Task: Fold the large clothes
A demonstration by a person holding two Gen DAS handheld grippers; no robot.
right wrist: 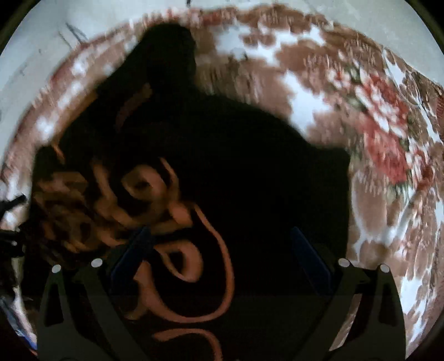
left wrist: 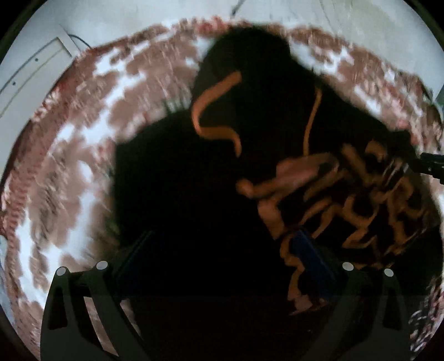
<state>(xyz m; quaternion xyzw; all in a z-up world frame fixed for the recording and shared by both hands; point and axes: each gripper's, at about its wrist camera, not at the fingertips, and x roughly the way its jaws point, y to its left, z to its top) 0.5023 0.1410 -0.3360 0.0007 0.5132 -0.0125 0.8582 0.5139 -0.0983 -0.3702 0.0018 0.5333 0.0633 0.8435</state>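
A black hoodie (left wrist: pixel 180 180) with orange lettering (left wrist: pixel 347 200) and an orange drawstring (left wrist: pixel 211 111) lies spread on a brown and white floral cloth; both views are motion-blurred. My left gripper (left wrist: pixel 222 250) is open, its blue-padded fingers (left wrist: pixel 310 255) wide apart over the dark fabric. The same hoodie (right wrist: pixel 249 166) fills the right wrist view, its orange print (right wrist: pixel 166 208) lying between the fingers. My right gripper (right wrist: pixel 222 244) is open above the hoodie, blue pads (right wrist: pixel 308 250) spread. The other gripper's tip (left wrist: pixel 430 163) shows at the right edge of the left view.
The floral cloth (left wrist: pixel 69 166) surrounds the hoodie and shows a red flower pattern (right wrist: pixel 385 133) at the right. Pale floor (left wrist: pixel 125 22) lies beyond it, with a white panel (left wrist: pixel 33 72) and cables at the far left.
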